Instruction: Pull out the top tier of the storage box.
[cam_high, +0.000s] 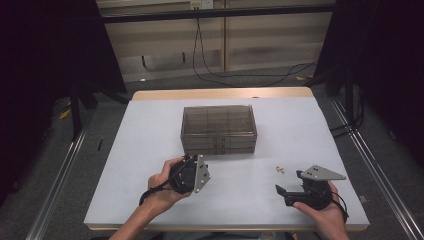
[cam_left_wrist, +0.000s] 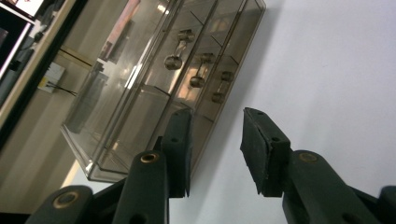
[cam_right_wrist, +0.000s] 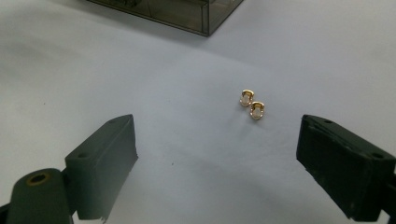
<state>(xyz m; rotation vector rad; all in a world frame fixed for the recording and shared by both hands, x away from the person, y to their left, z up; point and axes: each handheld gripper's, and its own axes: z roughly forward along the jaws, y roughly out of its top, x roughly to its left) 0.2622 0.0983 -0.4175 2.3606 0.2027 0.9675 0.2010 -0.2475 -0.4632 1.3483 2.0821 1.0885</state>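
Note:
A smoky clear drawer box (cam_high: 218, 129) stands at the middle of the white table (cam_high: 145, 150). My left gripper (cam_high: 191, 159) is rolled on its side just in front of the box's front left part. In the left gripper view the left gripper (cam_left_wrist: 217, 116) is open with nothing between its jaws, and the box (cam_left_wrist: 140, 93) with its drawer knobs (cam_left_wrist: 173, 60) lies close ahead. Two small gold earrings (cam_high: 279, 170) lie side by side on the table. My right gripper (cam_high: 289, 182) is wide open and points at the earrings (cam_right_wrist: 252, 105) a short way ahead of the right gripper (cam_right_wrist: 215, 120).
A corner of the box (cam_right_wrist: 205, 18) shows at the top of the right gripper view. Cables hang on the wall behind the table (cam_high: 210, 55). Metal rails (cam_high: 60, 175) run along the floor on both sides.

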